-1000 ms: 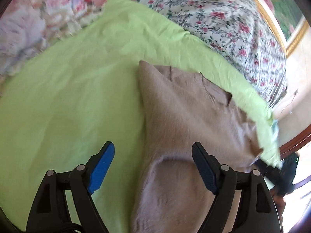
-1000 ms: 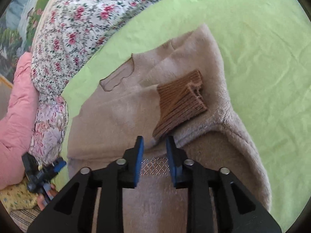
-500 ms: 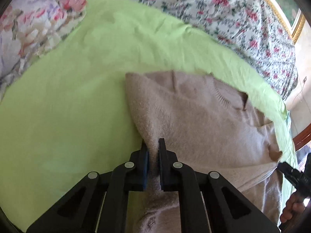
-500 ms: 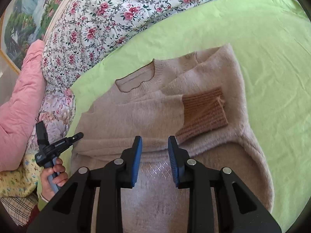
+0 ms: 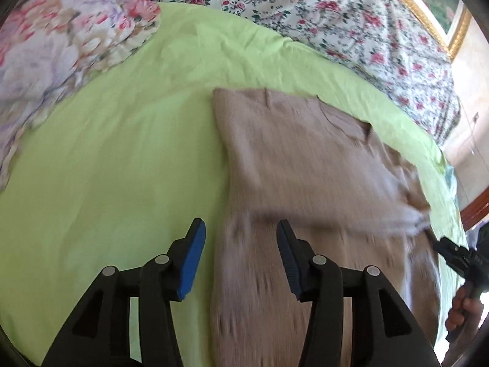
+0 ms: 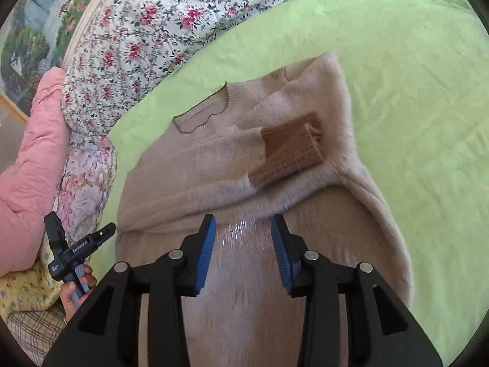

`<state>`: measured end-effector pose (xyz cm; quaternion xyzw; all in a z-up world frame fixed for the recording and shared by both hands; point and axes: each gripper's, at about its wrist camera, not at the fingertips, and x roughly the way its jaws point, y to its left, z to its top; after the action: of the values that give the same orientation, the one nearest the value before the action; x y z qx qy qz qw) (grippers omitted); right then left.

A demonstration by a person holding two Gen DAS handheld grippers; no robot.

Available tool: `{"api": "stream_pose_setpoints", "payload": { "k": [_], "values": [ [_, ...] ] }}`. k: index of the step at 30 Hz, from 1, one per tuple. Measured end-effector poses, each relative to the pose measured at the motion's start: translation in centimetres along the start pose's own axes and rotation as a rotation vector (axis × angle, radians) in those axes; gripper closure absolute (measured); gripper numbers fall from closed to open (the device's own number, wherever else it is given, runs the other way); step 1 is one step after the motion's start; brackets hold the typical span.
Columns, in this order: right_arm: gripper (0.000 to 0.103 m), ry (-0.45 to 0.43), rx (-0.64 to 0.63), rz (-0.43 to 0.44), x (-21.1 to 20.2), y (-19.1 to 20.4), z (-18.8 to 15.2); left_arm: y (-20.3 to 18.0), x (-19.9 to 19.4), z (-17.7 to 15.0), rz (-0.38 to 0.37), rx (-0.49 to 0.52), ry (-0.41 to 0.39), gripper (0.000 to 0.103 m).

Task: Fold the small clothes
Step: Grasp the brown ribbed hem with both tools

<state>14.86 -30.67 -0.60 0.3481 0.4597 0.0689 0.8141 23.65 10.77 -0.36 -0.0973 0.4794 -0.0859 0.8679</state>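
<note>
Both my left gripper (image 5: pixel 240 250) and right gripper (image 6: pixel 243 246) hang partly open and empty, the beige sweater (image 6: pixel 275 189) lying on the green sheet (image 5: pixel 107 168) ahead of and beneath their fingers. I judge the folded-in sleeve with the brown cuff (image 6: pixel 290 150), just beyond the right fingers, could slide loose if I snag only the fuzzy top layer.

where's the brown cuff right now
In the right wrist view, the brown cuff lies on the folded sweater, up and right of centre, just right of the neckline.
</note>
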Motion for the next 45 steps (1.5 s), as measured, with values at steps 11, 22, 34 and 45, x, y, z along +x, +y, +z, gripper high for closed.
{"api": "stream_pose_setpoints", "payload": {
  "k": [11,22,34,45],
  "values": [
    [0.063,0.039,-0.057,-0.029,-5.4,0.6,-6.7,0.0,-5.7,-10.9,-0.069,-0.034,0.067,0.047],
    [0.06,0.07,-0.115,-0.039,-9.2,0.6,-13.0,0.4,-9.4,-18.2,-0.07,-0.029,0.126,0.042],
    [0.06,0.115,-0.027,0.001,-12.2,-5.1,-16.3,0.8,-12.0,-23.3,-0.123,-0.023,0.162,0.034],
    [0.06,0.126,-0.014,0.161,-11.9,-6.3,-18.8,-0.7,-11.9,-24.8,-0.148,0.041,0.175,0.034]
  ]
}}
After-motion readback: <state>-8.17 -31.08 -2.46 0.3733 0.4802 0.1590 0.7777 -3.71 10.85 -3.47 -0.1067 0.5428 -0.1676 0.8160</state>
